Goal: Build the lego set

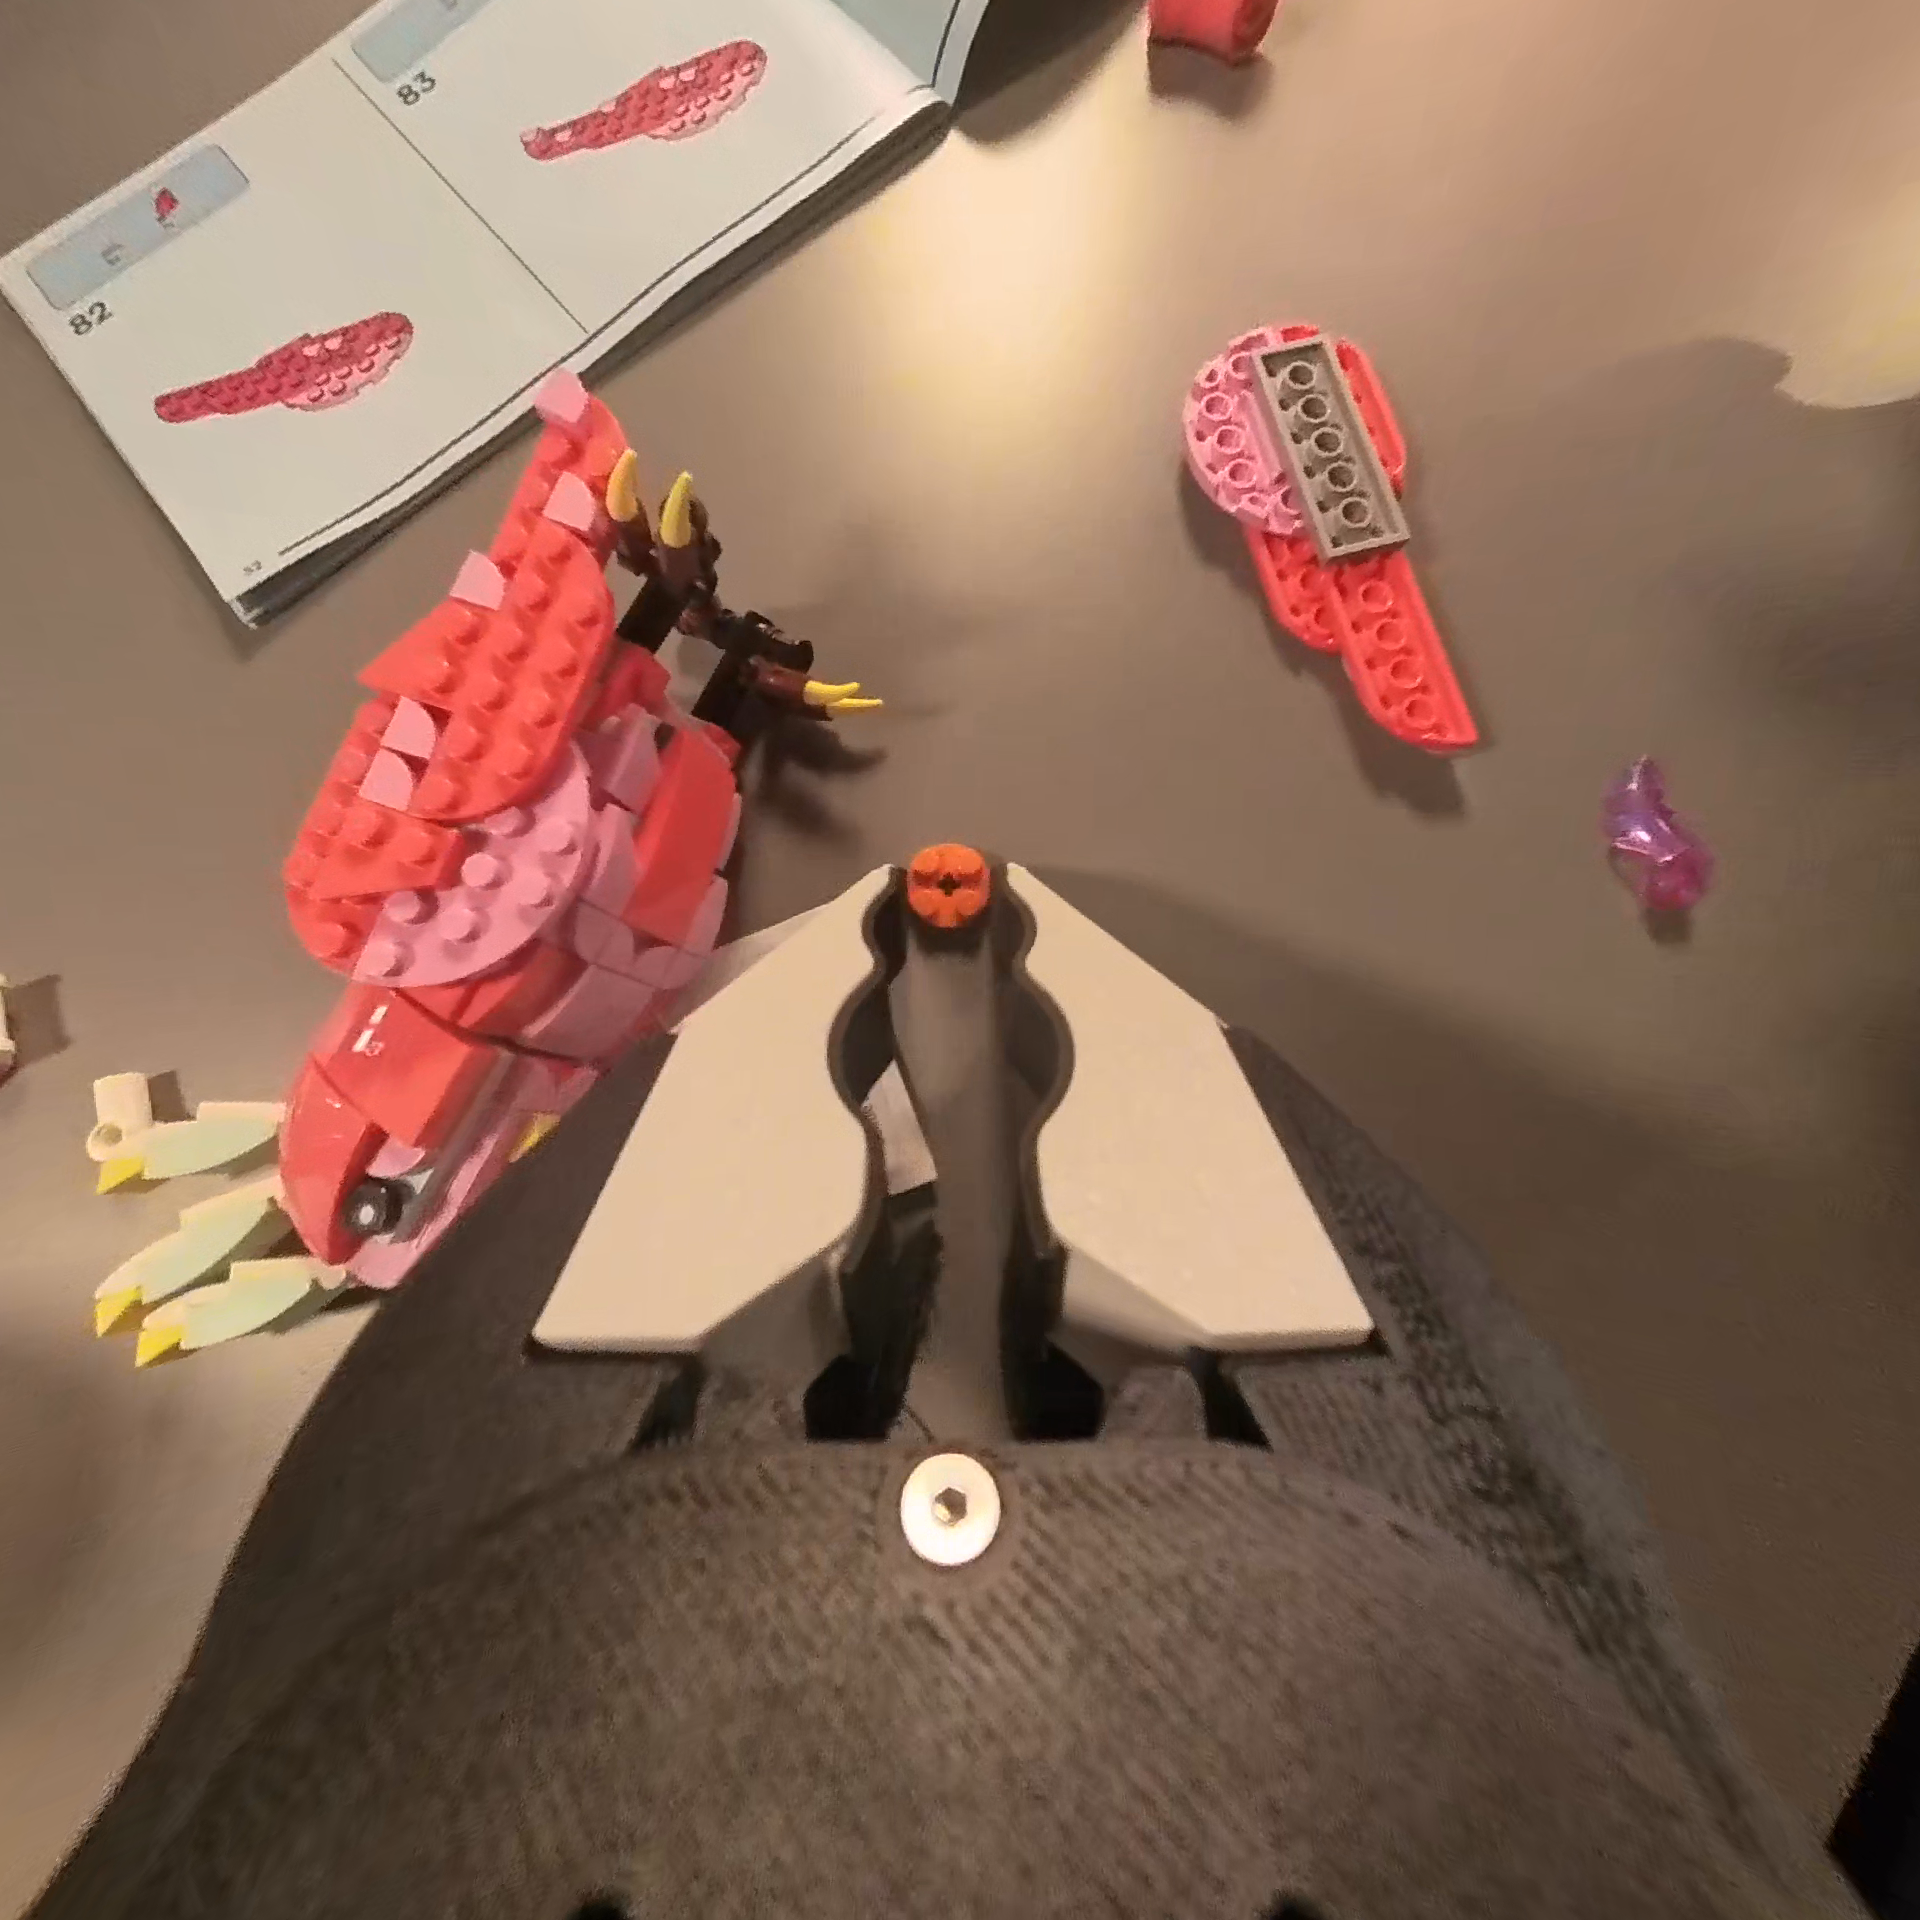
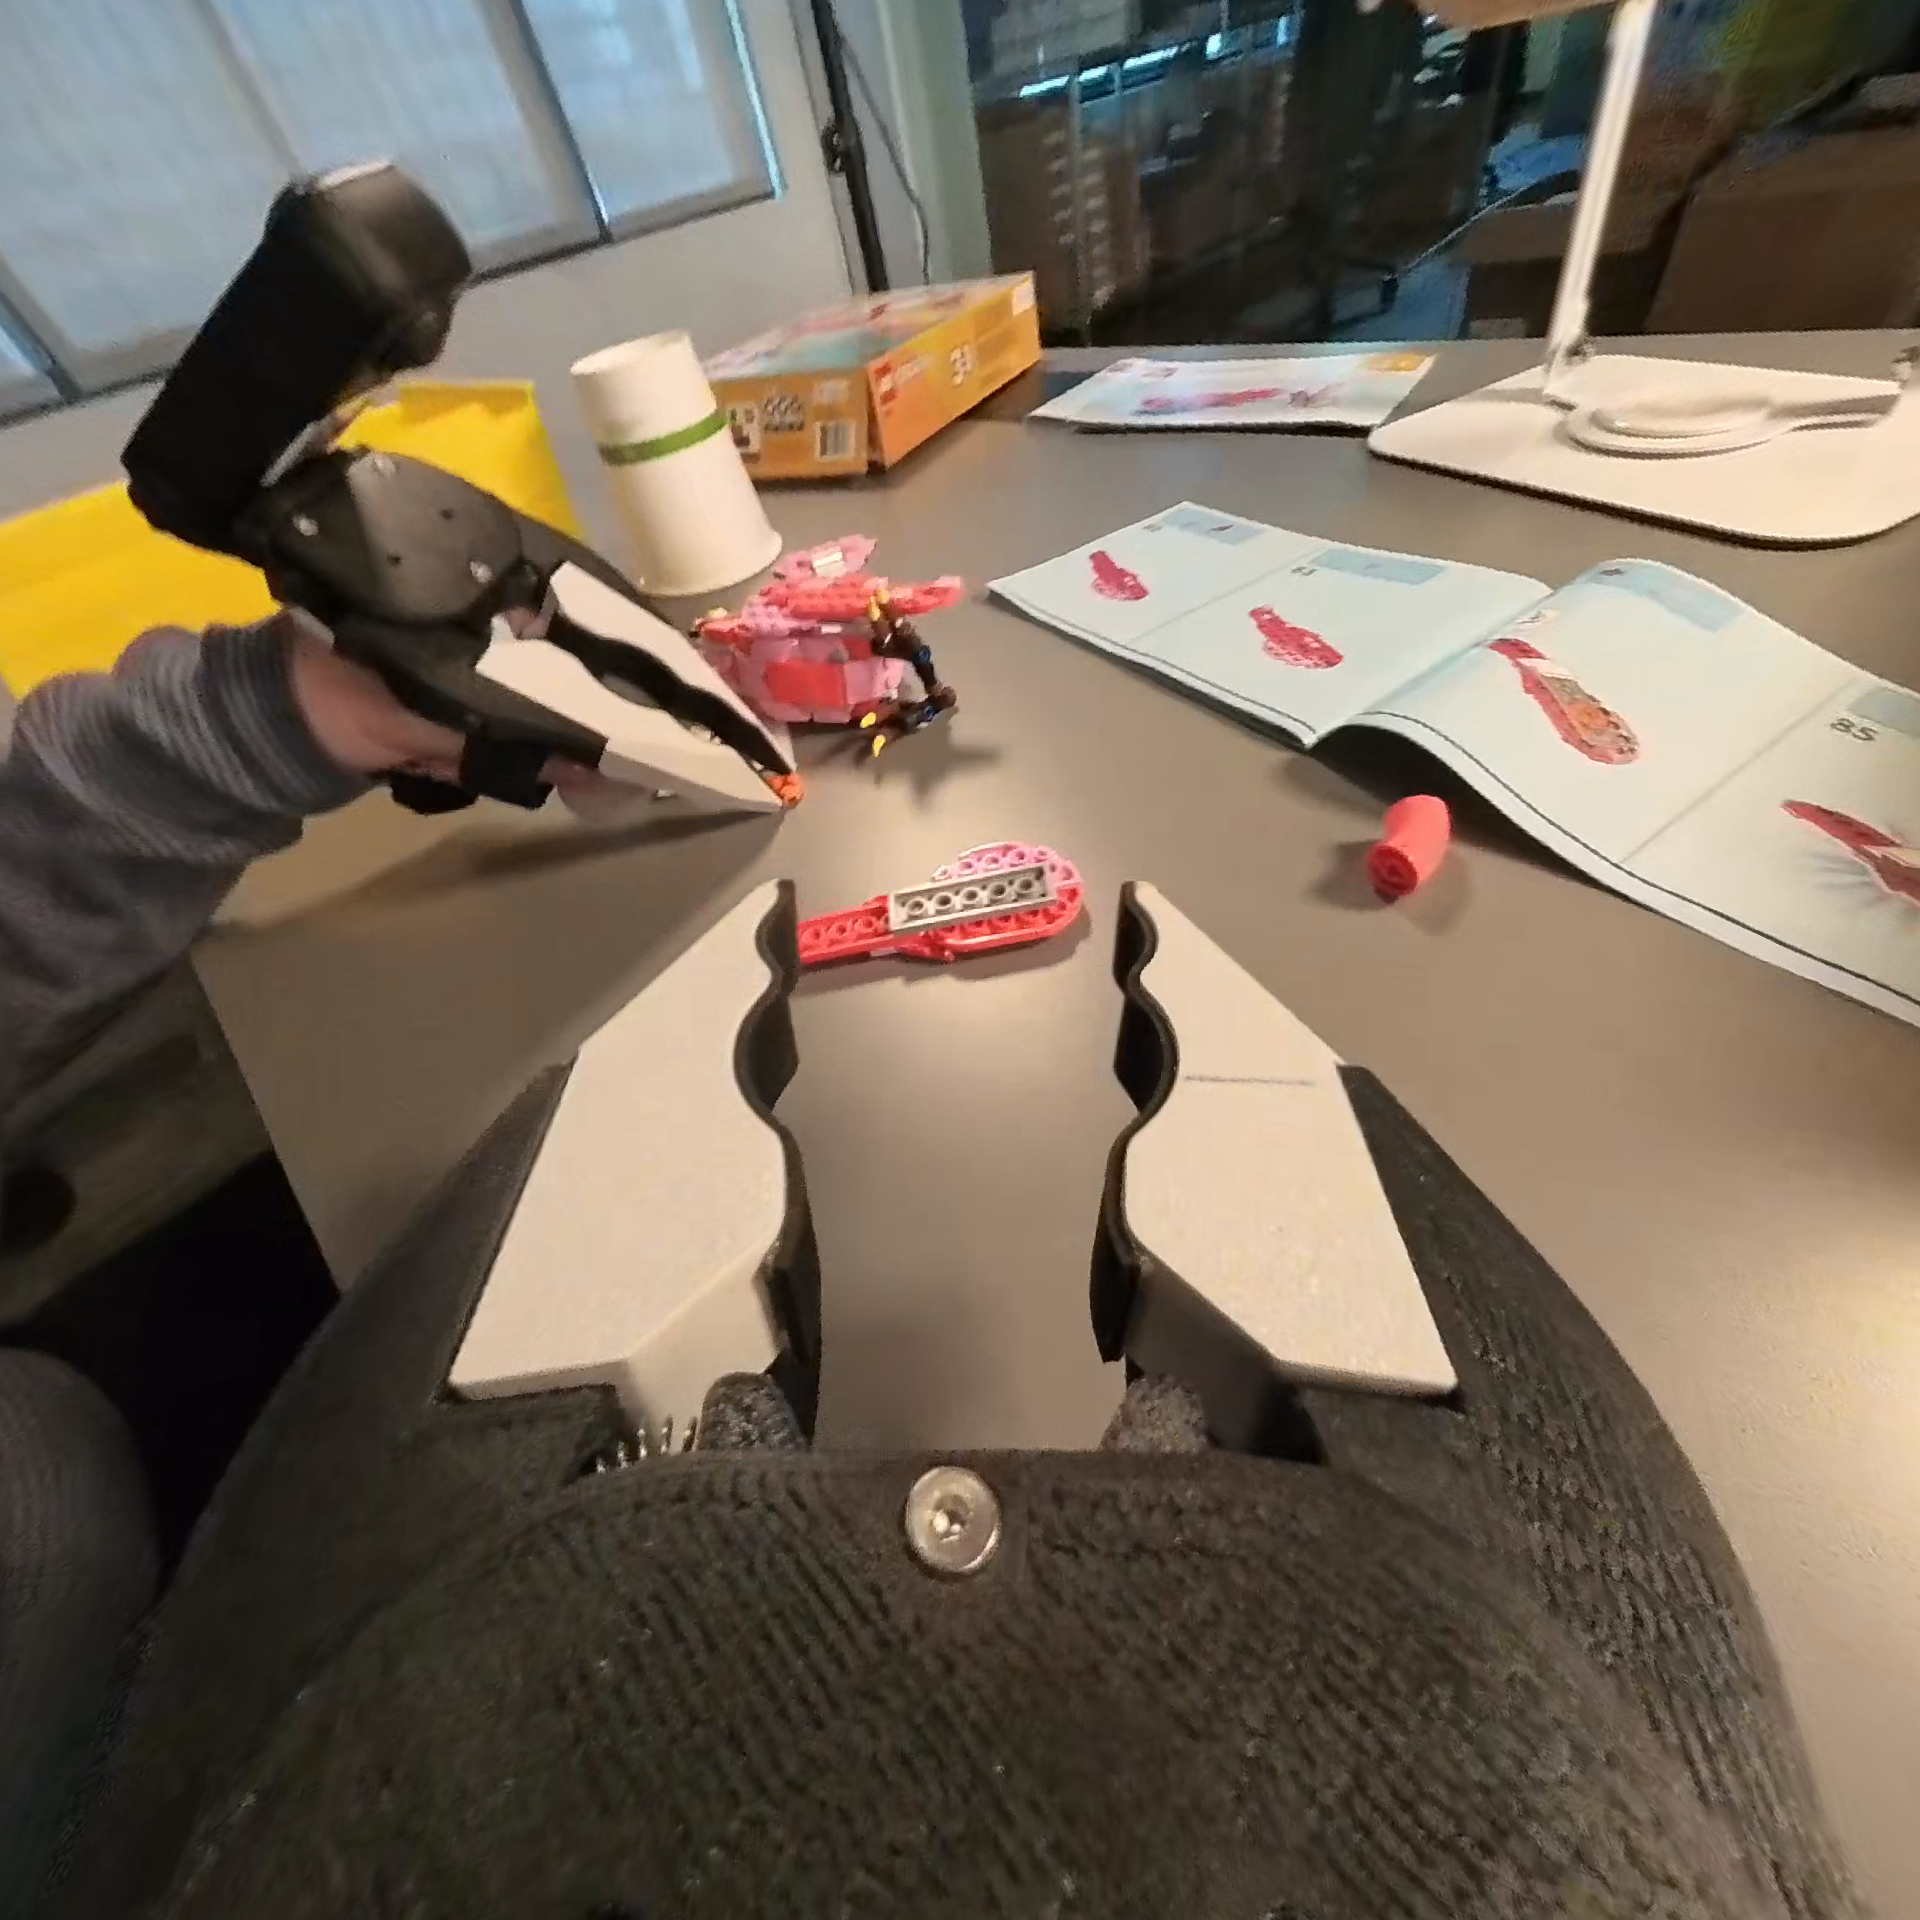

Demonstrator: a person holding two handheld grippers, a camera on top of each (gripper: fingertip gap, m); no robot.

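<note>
My left gripper [image 1: 948,883] is shut on a small round orange brick piece [image 1: 948,883], held at the fingertips above the dark table; it also shows in the right wrist view [image 2: 787,790]. A red and pink brick-built bird body [image 1: 499,883] with dark clawed legs lies just to its left. My right gripper [image 2: 951,904] is open and empty. Just beyond its fingertips a flat red and pink wing assembly with a grey plate on it [image 2: 956,902] lies on the table; it also shows in the left wrist view [image 1: 1320,520].
An open instruction booklet [image 2: 1455,665] lies at the right, with a red cylinder piece [image 2: 1408,844] by it. An upturned paper cup [image 2: 670,468], a set box [image 2: 883,374], a yellow sheet [image 2: 104,561] and a white lamp base [image 2: 1662,457] stand farther back. A translucent purple piece [image 1: 1657,836] and pale feather pieces [image 1: 187,1226] lie loose. About 15 cm separates my left fingertips from my right.
</note>
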